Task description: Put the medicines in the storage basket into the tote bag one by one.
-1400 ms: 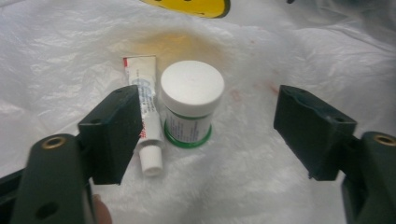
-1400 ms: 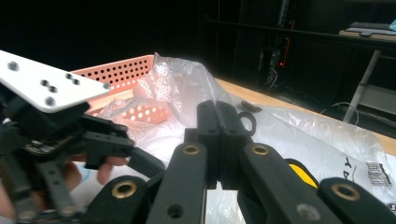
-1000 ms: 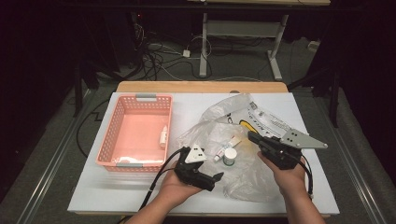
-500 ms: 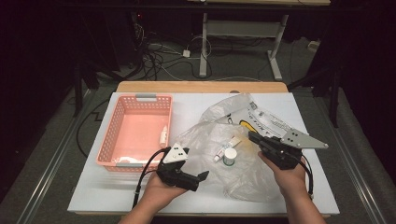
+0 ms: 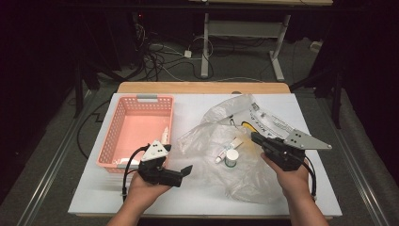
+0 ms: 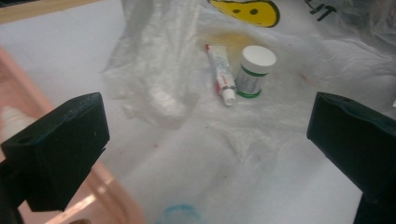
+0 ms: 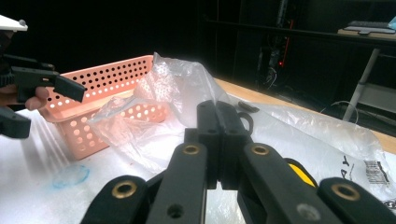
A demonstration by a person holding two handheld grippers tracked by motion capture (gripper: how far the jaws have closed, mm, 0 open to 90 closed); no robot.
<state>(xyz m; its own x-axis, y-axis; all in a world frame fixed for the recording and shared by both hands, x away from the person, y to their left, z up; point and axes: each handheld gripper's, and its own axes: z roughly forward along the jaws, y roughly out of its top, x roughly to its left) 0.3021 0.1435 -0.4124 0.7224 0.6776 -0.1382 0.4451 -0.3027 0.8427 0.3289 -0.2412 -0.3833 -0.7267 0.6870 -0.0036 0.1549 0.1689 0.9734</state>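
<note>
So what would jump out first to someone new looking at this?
Probably the pink basket at the table's left, bright against the white top. Next, the crumpled clear bag spread over the middle, with a small tube and a white-capped jar lying on it, beside each other.

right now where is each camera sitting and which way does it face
High view: above the person's side, facing forward and down on the table; both hands and tongs show.
Left gripper view: on the left tongs, open, facing the tube and jar.
Right gripper view: on the right tongs, shut on the plastic bag, facing the pink basket.
Shared: the bag.
</note>
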